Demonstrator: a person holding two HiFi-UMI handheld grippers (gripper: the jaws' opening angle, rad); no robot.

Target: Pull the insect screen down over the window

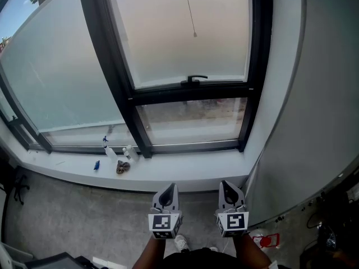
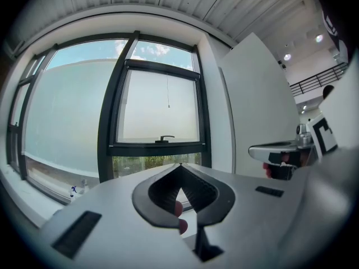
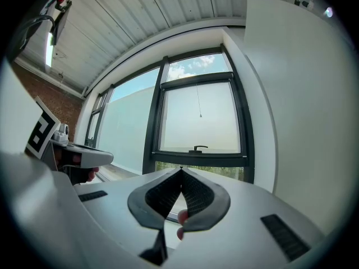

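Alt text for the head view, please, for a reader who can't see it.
The left gripper and right gripper, both shut and empty, point side by side at a black-framed window. A thin cord hangs over the upper pane; small bottles stand on the sill.

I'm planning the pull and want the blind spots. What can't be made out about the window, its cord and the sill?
- Cord: its upper end is cut off by the head view's top edge; too thin to trace in the gripper views.
- Upper pane: looks evenly pale; whether a screen already covers it cannot be told.
- Small things on the sill: too small to identify in the head view.
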